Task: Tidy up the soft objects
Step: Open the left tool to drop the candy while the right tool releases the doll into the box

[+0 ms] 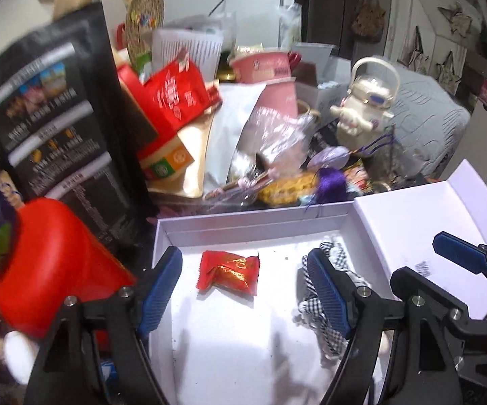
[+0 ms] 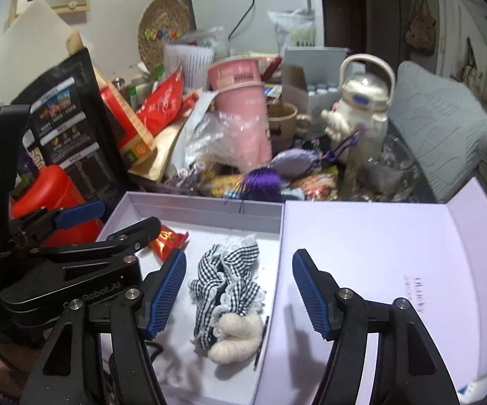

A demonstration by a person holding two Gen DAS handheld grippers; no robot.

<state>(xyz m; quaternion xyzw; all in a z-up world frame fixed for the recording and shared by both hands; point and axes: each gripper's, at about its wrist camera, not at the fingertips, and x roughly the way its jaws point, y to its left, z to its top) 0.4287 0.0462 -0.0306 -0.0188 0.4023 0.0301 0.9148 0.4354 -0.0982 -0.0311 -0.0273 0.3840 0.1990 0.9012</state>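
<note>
both tongs are hovering open and empty over the white box [image 2: 206, 209], with two soft things lying inside it.

going left to right across the white box: the left tongs [image 1: 250, 290] are standing with jaws apart and nothing between the pads, above the red candy packet [image 1: 229, 271], which is lying flat near the box's left side, its long axis running across the box; the gingham scrunchie [image 2: 228, 281] is sprawling along the box's right wall, long axis running front to back, with a cream yarn bundle [image 2: 235, 337] touching its near end; the right tongs [image 2: 240, 292] are gaping empty, straddling that wall. the risk, as i judge it: the purple tassel [image 2: 263, 182] is dangling over the box's far rim, and a low reach into the clutter could be dragging it or toppling the pink cups [image 2: 243, 101].
</note>
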